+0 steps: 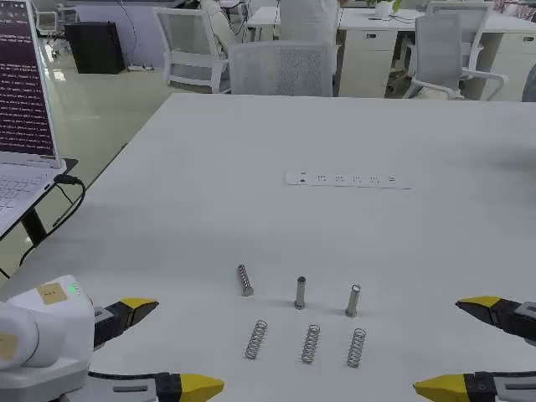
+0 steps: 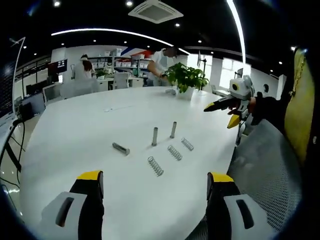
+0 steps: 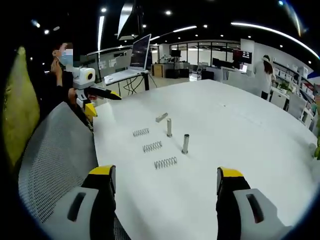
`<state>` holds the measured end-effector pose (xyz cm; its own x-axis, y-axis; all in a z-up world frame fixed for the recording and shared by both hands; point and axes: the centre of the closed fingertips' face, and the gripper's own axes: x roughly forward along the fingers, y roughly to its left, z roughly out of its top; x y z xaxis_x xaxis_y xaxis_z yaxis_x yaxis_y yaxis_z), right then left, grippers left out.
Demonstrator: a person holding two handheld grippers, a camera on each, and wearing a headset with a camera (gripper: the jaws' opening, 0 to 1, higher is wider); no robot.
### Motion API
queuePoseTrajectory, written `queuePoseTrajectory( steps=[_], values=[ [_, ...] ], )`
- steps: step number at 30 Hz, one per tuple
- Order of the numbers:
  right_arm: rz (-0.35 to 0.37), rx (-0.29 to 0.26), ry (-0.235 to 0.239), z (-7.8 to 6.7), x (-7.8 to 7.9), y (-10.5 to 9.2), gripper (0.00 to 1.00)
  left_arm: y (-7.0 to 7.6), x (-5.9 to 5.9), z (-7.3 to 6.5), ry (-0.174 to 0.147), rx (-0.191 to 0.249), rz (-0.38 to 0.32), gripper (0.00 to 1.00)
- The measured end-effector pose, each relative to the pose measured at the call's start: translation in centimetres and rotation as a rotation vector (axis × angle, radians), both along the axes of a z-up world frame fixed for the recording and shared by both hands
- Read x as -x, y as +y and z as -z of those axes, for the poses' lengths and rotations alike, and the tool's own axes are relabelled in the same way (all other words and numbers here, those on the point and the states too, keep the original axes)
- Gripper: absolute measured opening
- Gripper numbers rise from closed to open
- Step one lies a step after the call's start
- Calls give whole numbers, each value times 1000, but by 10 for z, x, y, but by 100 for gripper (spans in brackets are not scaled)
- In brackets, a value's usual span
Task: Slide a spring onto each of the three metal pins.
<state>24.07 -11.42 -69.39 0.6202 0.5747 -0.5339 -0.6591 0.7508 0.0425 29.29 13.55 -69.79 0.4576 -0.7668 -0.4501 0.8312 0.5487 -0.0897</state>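
Nothing is threaded yet, so the step in hand looks like the first pick. The three springs lie in a near row on the table [image 1: 209,167]: left spring [image 1: 256,339], middle spring [image 1: 311,343], right spring [image 1: 356,347]. Each lies just near of its pin and apart from it. The middle pin [image 1: 300,293] and right pin [image 1: 353,300] stand upright. The left pin [image 1: 244,280] lies on its side, as the left gripper view makes plain, so it will need lifting or standing up before a spring can go on. A good way is probably to start with an upright pin. Nip the spring lightly across its coils near one end, leaving the bore open. Turn it upright, line it over the pin's top and lower it straight. Too hard a squeeze may flatten the coils or make the spring jump away, and a sideways nudge could topple the pin. The other gripper can steady the pin at its base. The left gripper [image 1: 172,347] hovers at the near left, its jaws spread wide, holding and touching nothing. The right gripper [image 1: 456,345] hovers at the near right, likewise wide and empty. Both are well apart from the springs and pins.
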Motion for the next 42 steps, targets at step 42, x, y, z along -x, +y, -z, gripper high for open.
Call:
queuePoseTrajectory(
  steps=[42],
  values=[
    [26,-14,-5,-1,3,-3,79,-4,-2,-3,0,12,-3,79]
  ],
)
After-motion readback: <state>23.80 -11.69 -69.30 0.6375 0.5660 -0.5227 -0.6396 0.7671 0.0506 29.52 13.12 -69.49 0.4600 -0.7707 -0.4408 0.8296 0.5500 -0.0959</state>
